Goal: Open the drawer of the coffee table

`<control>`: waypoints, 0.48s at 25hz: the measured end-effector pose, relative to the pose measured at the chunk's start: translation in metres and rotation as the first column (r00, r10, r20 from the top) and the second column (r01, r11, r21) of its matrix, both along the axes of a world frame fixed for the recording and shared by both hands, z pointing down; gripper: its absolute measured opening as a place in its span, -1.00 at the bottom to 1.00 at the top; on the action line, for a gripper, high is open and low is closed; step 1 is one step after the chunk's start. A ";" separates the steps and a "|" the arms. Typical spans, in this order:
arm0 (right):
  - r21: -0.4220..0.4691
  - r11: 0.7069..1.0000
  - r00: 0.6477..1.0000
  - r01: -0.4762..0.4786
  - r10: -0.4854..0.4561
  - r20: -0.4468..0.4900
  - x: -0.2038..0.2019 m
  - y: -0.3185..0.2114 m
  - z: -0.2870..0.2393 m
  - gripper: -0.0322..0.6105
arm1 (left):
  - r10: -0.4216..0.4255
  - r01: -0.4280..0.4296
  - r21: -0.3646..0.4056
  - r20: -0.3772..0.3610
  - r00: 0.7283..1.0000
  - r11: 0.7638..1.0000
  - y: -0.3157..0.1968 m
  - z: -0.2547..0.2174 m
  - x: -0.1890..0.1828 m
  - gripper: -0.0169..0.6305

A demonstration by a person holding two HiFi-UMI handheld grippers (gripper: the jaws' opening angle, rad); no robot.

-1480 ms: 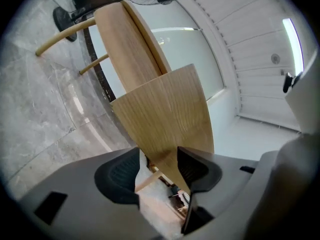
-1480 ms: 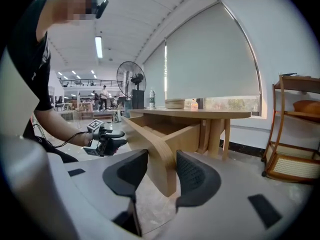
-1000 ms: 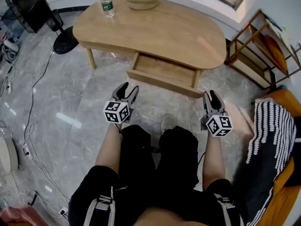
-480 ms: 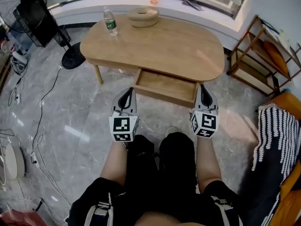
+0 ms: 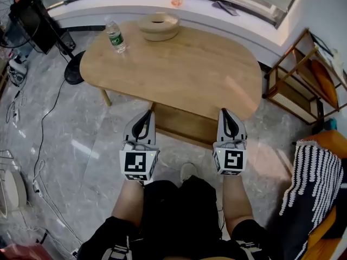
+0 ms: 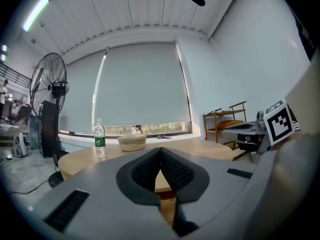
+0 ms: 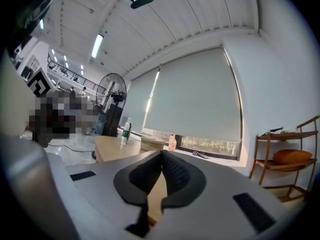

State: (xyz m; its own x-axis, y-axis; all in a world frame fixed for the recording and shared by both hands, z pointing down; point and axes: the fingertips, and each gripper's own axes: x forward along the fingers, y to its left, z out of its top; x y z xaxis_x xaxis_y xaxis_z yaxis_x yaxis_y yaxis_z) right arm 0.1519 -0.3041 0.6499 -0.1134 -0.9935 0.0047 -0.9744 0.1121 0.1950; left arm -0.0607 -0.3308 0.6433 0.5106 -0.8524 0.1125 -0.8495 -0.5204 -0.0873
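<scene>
In the head view we see the light-wood, kidney-shaped worktop (image 5: 179, 64) of the coffee table in the middle of the scene, standing on a grey marble floor (image 5: 70, 134). Its shallow wooden drawer (image 5: 181, 124) juts out from under the near edge, so it looks to us already drawn open. The left tool (image 5: 146, 114) and the right tool (image 5: 225, 113) hang side by side just near of the drawer, one toward each end of it, and neither touches anything that we can make out. A clear plastic water bottle with a green label (image 5: 114, 36) and a round pale bowl (image 5: 158, 26) stand at the far left of the worktop. In the left gripper view the dark ribbed pads (image 6: 143, 171) lie pressed together with nothing between them, and the worktop lies beyond them. In the right gripper view the pads (image 7: 176, 176) likewise meet on nothing. We judge the drawer to be stiff, fairly light and easy-running if empty, though its hard, smooth wood could slip from the pads. We see no knob, so the top lip of the front panel looks like the place to pinch, at both ends together so that it does not skew.
</scene>
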 end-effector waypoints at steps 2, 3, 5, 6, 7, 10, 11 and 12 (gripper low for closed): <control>-0.018 1.000 1.000 0.017 -0.016 0.027 0.003 -0.026 -0.038 -0.86 | 0.014 -0.014 -0.045 -0.011 1.000 0.999 -0.022 -0.031 0.019 -0.88; -0.026 0.999 0.999 0.019 -0.018 0.040 0.006 -0.035 -0.063 -0.86 | 0.020 -0.021 -0.068 -0.014 1.000 0.997 -0.031 -0.052 0.028 -0.88; -0.041 0.999 0.997 0.020 -0.017 0.074 0.013 -0.050 -0.121 -0.86 | 0.022 -0.023 -0.099 -0.006 1.000 0.995 -0.045 -0.105 0.043 -0.88; -0.049 0.999 0.996 0.020 -0.016 0.091 0.018 -0.055 -0.153 -0.86 | 0.018 -0.018 -0.105 0.001 1.000 0.994 -0.051 -0.138 0.049 -0.88; -0.059 0.998 0.994 0.018 -0.012 0.105 0.024 -0.059 -0.186 -0.86 | 0.014 -0.013 -0.106 0.005 1.000 0.994 -0.056 -0.174 0.054 -0.88; -0.082 0.997 0.993 0.003 0.007 0.122 0.041 -0.062 -0.294 -0.86 | 0.014 -0.013 -0.111 0.010 1.000 0.994 -0.063 -0.290 0.066 -0.88; -0.088 0.996 0.992 -0.002 0.013 0.128 0.046 -0.062 -0.331 -0.86 | 0.014 -0.013 -0.114 0.013 1.000 0.993 -0.065 -0.329 0.068 -0.88; -0.092 0.996 0.991 -0.004 0.017 0.136 0.049 -0.062 -0.368 -0.86 | 0.015 -0.012 -0.118 0.018 1.000 0.993 -0.065 -0.367 0.070 -0.88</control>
State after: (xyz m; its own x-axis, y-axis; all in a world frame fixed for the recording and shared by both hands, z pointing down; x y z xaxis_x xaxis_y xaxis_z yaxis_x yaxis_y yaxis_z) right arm 0.2012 -0.3663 0.2820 -0.1085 -0.9908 0.0809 -0.9924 0.1127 0.0499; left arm 0.0094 -0.3962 0.2761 0.5188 -0.8258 0.2210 -0.8411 -0.5393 -0.0405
